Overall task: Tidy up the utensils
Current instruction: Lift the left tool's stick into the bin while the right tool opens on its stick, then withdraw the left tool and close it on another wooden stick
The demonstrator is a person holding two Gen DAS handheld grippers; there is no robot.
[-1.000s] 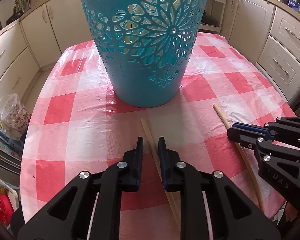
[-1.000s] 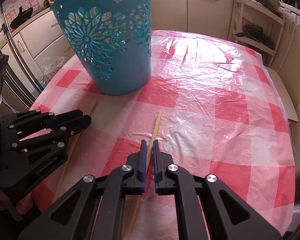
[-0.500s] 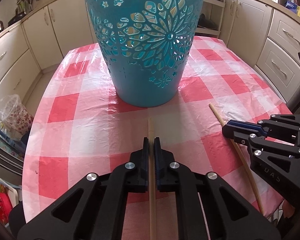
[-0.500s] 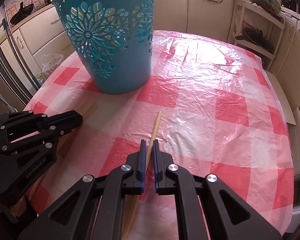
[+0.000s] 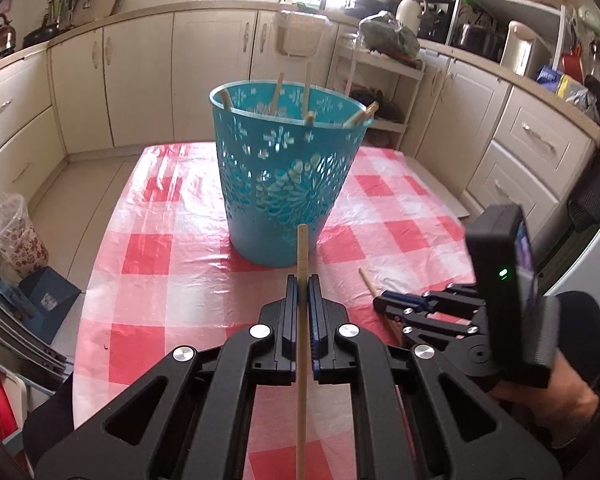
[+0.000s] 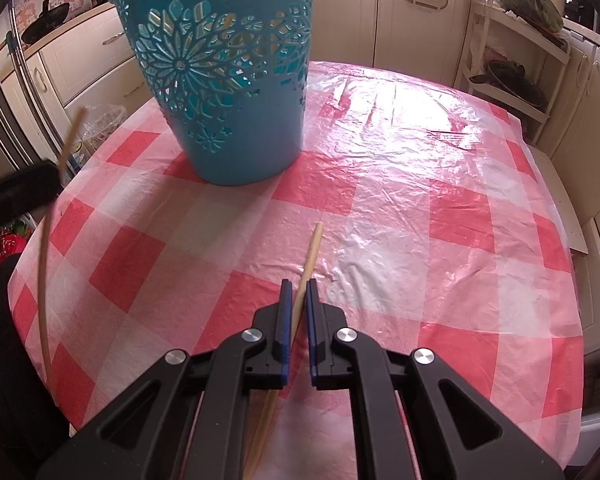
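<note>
Two pairs of black tongs with blue pads each clamp one thin, pale wooden chopstick. The left tongs are closed on a straight chopstick that runs lengthwise between the pads, its tip poking out toward twelve o'clock and lined up with the foot of the teal plastic basket with flower cut-outs. In the right wrist view this stick appears blurred at nine o'clock, seemingly raised off the red-and-white checked plastic cloth covering the surface. The right tongs are closed on a second chopstick, which slants toward one o'clock with its front tip apparently resting on the cloth. In the left wrist view the right tongs sit low at four o'clock, held in a person's hand. The basket stands upright on the surface at twelve o'clock from the left tongs, at eleven o'clock from the right. Several more wooden sticks lean inside it, ends above the rim.
</note>
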